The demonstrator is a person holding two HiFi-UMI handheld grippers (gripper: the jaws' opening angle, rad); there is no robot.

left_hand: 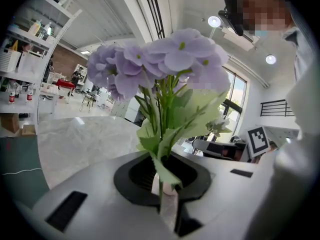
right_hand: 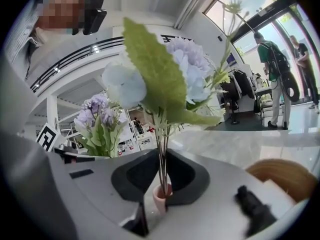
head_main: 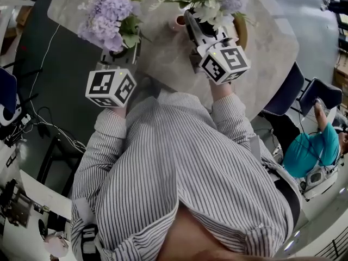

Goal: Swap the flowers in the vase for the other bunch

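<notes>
Left gripper (left_hand: 167,204) jaws clamp the purple bunch (left_hand: 160,69) stems, parking it aside. Right gripper (right_hand: 153,200) jaws clamp the mixed bunch (right_hand: 165,84) stems directly above the pink vase (head_main: 180,20), keeping the 2 bunches separate.

Pale marble table (head_main: 272,50) (teal-shirted person (head_main: 311,150) seated beside).

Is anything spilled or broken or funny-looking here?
Nothing stands out. The left gripper holds the purple bunch upright, the right gripper holds the white and blue bunch with its stems in the small pink vase, which stands upright. Nothing is spilled.
</notes>
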